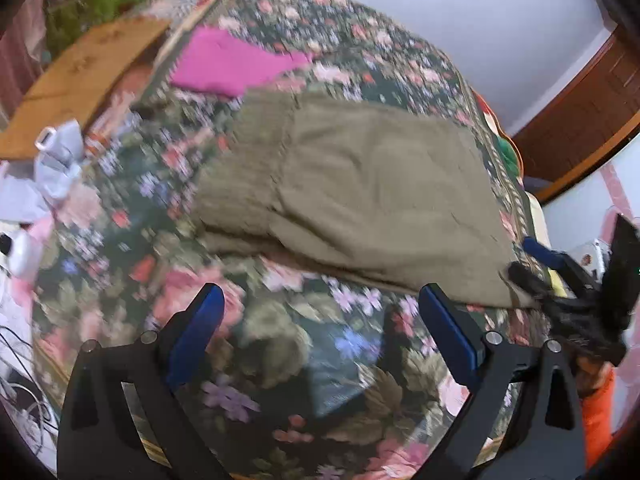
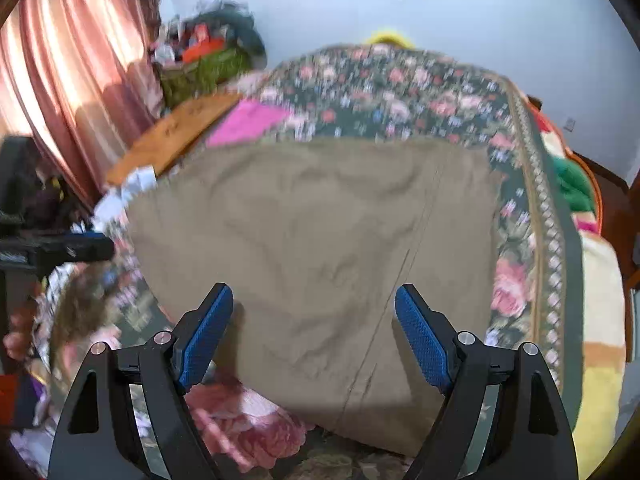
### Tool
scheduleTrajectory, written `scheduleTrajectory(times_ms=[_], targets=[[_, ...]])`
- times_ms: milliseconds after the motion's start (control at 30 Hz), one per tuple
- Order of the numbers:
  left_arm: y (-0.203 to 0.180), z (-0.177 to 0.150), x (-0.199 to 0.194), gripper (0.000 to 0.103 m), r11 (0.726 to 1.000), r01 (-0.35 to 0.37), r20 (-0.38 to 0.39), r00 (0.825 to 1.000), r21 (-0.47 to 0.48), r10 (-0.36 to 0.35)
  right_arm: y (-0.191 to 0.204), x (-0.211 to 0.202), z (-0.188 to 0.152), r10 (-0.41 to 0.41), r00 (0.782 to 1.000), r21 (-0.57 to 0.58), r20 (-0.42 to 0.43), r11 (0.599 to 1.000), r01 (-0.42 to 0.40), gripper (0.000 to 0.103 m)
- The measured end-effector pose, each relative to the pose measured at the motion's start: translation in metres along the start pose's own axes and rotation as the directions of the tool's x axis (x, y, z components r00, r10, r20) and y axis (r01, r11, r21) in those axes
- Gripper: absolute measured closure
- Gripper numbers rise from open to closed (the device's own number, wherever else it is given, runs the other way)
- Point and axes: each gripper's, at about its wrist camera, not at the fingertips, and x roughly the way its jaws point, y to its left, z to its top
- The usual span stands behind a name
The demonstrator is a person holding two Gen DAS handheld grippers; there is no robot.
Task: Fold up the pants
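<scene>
Olive-khaki pants (image 1: pixel 360 184) lie folded into a broad flat stack on the floral bedspread (image 1: pixel 260 360). In the right wrist view the pants (image 2: pixel 312 248) fill the middle, with a seam running down the right side. My left gripper (image 1: pixel 320 304) is open and empty, hovering over the bedspread just short of the pants' near edge. My right gripper (image 2: pixel 314 300) is open and empty, just above the pants' near part. The right gripper also shows at the pants' right corner in the left wrist view (image 1: pixel 532 268). The left gripper shows at the left edge of the right wrist view (image 2: pixel 80 246).
A pink cloth (image 1: pixel 232 64) lies on the bedspread beyond the pants. A wooden board (image 1: pixel 80 76) and a green bag of clutter (image 1: pixel 96 4) sit at the far left. White items and cables (image 1: pixel 48 168) lie left. Pink curtains (image 2: pixel 68 80) hang left; colourful blankets (image 2: pixel 572 184) lie right.
</scene>
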Motion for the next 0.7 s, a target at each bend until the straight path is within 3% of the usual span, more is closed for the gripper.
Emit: scheduleTrajectory(times_ms=[267, 467, 600, 700], targets=[[0.005, 0.005, 0.019, 0.003, 0.981, 0.160, -0.053, 0.985, -0.106, -0.166, -0.007, 0.005, -0.007, 0.062, 0.998, 0.047, -0.032, 0.997, -0.060, 0.022], [0.022, 0.026, 0.039, 0.003, 0.934, 0.275, -0.056, 0.954, -0.228, -0.294, -0.006, 0.006, -0.011, 0.090, 0.995, 0.059, -0.044, 0.994, -0.087, 0.021], [0.025, 0.040, 0.050, 0.003, 0.921, 0.288, -0.062, 0.948, -0.261, -0.313, -0.004, 0.005, -0.013, 0.094, 0.995, 0.055, -0.040, 0.994, -0.092, 0.020], [0.028, 0.050, 0.056, 0.007, 0.926, 0.263, -0.048, 0.957, -0.270, -0.286, -0.004, 0.005, -0.013, 0.099, 0.994, 0.055, -0.039, 0.994, -0.096, 0.020]])
